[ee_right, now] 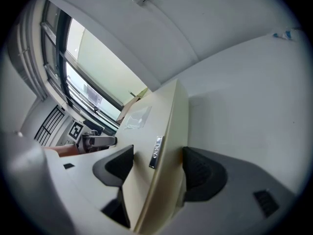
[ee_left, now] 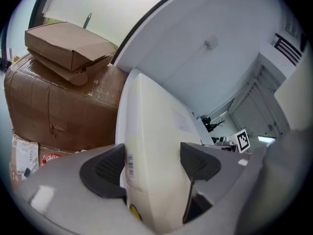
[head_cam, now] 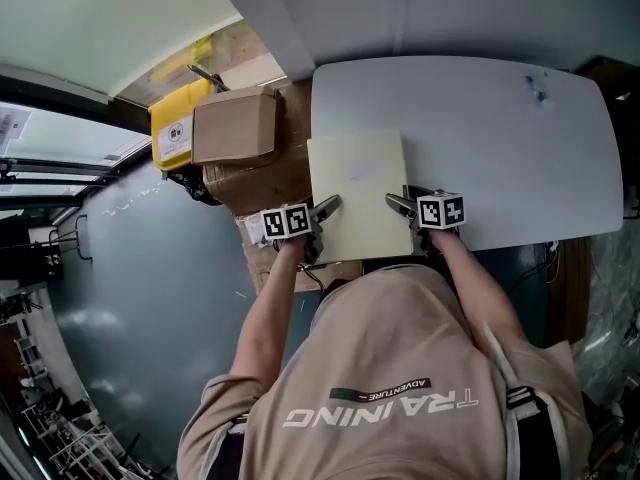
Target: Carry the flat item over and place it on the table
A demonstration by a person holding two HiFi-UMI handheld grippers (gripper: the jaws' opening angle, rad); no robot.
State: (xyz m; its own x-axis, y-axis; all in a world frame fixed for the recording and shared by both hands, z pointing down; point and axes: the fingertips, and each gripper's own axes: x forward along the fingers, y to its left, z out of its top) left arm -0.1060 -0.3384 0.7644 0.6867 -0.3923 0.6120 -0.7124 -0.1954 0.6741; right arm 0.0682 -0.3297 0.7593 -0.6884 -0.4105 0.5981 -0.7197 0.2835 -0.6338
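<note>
Right now I have the panel (head_cam: 358, 190) by its near edge, one claw to each side. My left claw (head_cam: 328, 206) is closed on the left near corner, one pad on the top face and one on the underside, just where a barcode sticker runs along the rim. My right claw (head_cam: 398, 202) is shut the same way on the right near corner, beside a small silver tag on the edge. Neither claw is open any wider than the panel is thick.

The panel sits over the near left part of the table (head_cam: 480, 118), with its near edge reaching past the table's rim toward me. From the right gripper view it looks tilted, its far end low by the tabletop. I cannot tell whether that end touches yet.

It is a thin, flat, cream piece with smooth faces and a clear patch on top. It runs straight between my two claws with no sag or bend, so I judge it stiff and fairly light. The smooth skin could slide in the pads if I twist or let one side lead, so both claws should move together and keep it level. The thin edge may dent under a hard squeeze, so a firm hold is enough.

The near corners are the right place to hold it. They leave the far edge free to land first, and my pads can then slip off past the table's rim. The cartons (head_cam: 235, 128) stand just left of the table, clear of the panel.
</note>
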